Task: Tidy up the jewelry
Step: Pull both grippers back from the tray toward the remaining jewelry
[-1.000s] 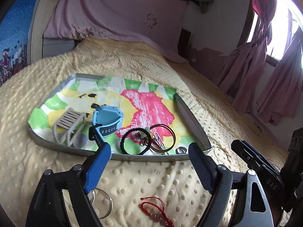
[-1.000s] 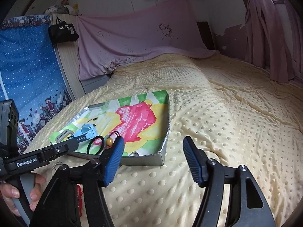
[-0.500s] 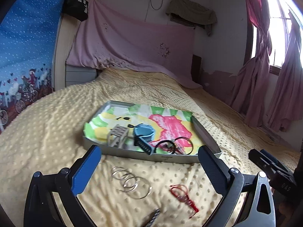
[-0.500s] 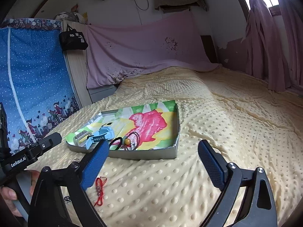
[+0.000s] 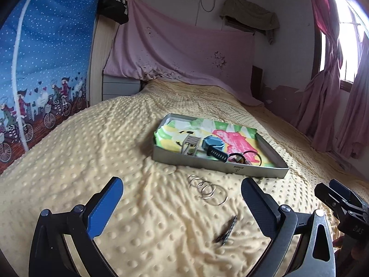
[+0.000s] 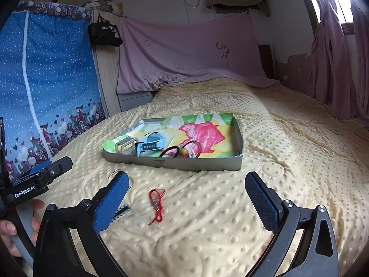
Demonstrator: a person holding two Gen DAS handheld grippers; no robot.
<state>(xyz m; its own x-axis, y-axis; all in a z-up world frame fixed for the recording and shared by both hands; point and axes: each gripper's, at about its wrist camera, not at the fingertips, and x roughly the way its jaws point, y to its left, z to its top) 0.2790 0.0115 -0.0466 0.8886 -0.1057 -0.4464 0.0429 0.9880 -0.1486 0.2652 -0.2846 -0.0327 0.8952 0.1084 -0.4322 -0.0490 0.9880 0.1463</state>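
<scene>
Jewelry lies partly in the tray [image 5: 258,173] mid-bed and partly on the yellow dotted bedspread [image 5: 92,143] before the tray's near edge. Inside the tray are a blue watch [image 5: 213,144], a grey band [image 5: 190,145] and black hair ties [image 5: 244,158]. On the bedspread, a chain of silver rings [image 5: 207,189] lies near the tray, a dark braided piece [image 5: 227,232] nearer the cameras, and a red cord [image 6: 156,204] beside them. Left claw [image 5: 182,207] and right claw [image 6: 186,200] have just been opening; both stand wide apart, holding nothing.
</scene>
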